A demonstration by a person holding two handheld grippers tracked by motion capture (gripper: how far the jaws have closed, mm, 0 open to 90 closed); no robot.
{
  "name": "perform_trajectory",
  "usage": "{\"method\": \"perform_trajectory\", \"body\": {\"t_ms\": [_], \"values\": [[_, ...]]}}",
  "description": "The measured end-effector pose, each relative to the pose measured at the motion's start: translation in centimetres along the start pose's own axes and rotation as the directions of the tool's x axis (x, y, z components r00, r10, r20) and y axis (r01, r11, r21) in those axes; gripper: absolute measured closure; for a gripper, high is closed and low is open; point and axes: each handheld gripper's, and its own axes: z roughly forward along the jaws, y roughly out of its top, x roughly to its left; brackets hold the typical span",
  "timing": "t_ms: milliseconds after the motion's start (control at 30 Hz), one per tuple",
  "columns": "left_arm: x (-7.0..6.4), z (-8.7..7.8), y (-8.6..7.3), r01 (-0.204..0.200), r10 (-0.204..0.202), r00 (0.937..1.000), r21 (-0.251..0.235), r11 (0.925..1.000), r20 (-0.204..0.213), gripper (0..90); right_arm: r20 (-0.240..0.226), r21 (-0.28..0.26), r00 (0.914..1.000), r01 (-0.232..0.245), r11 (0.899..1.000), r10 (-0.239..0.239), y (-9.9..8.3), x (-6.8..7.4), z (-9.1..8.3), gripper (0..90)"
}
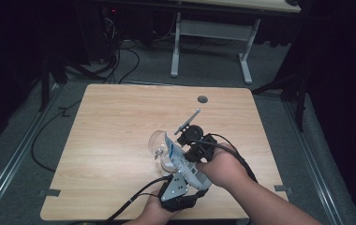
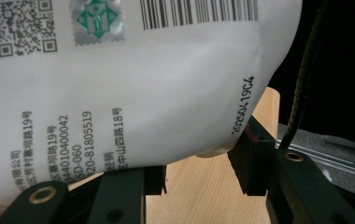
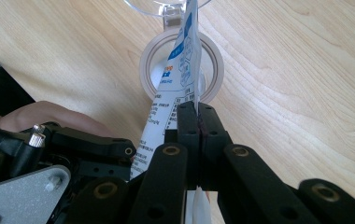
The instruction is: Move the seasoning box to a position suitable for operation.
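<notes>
The right gripper pinches a white pouch. The left gripper, at six o'clock from it, has jaws spread around the pouch. A tape roll lies beneath.

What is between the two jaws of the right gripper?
The edge of the white pouch: in the right gripper view, the right gripper has its jaws pressed together on it.

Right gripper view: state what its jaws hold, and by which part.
The right gripper is shut on the white printed plastic pouch, pinching its thin side edge.
</notes>
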Motion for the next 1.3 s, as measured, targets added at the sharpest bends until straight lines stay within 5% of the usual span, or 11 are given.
{"method": "perform_trajectory", "body": {"t_ms": [1300], "values": [[-0.09,-0.04,0.05,-0.007,0.007,1.0000,-0.003,1.0000,-0.006,60.8,0.004,-0.001,1.0000,-0.001,1.000,0.001,0.04,0.24,0.20,90.0]]}}
